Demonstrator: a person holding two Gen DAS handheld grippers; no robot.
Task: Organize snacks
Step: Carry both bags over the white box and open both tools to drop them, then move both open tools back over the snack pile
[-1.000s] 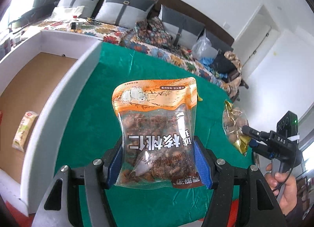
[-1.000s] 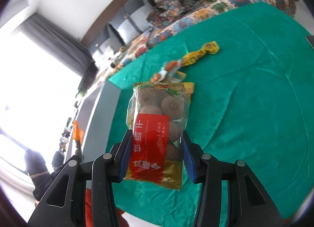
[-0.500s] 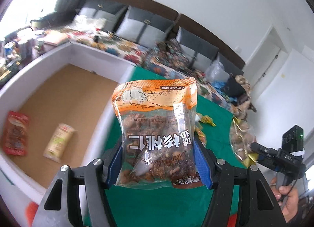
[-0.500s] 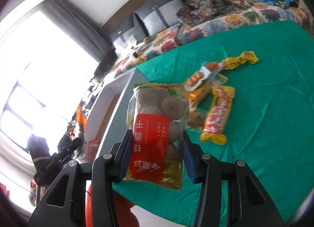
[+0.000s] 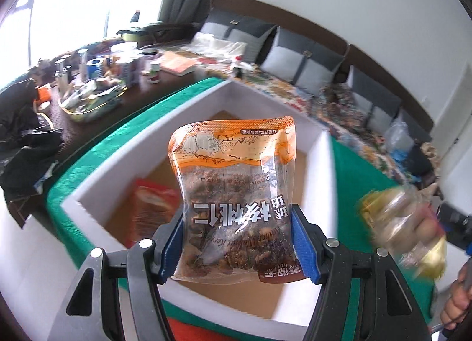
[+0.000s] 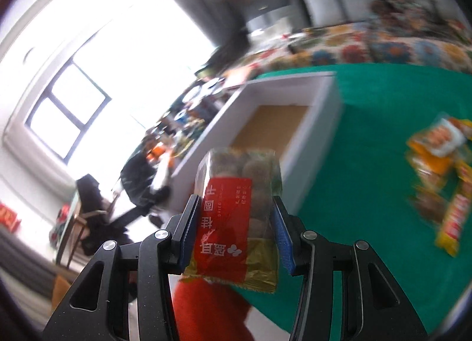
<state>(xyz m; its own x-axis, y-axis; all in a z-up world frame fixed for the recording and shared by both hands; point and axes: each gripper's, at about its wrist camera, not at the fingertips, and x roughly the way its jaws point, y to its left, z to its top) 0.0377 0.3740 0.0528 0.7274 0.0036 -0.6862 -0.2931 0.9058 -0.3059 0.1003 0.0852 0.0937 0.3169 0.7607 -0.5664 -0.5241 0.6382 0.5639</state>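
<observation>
While the left tongs (image 5: 237, 243) clamp the walnut bag (image 5: 236, 190) above the white box (image 5: 118, 164), the right tongs (image 6: 236, 227) clamp the longan bag (image 6: 239, 208) over the box's near edge on the desk (image 6: 368, 140).

A lived-in home room — grey cushions (image 5: 298, 55) at one o'clock, curtained window (image 6: 67, 111) at ten, cluttered side table (image 5: 97, 87) at ten.

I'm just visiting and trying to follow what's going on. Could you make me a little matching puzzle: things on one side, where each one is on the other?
1. walnut bag
2. longan bag
3. red packet
4. yellow snack packs

a. on the green cloth
b. in the left gripper
c. inside the white box
d. in the right gripper

Pairs: 1-b, 2-d, 3-c, 4-a
</observation>
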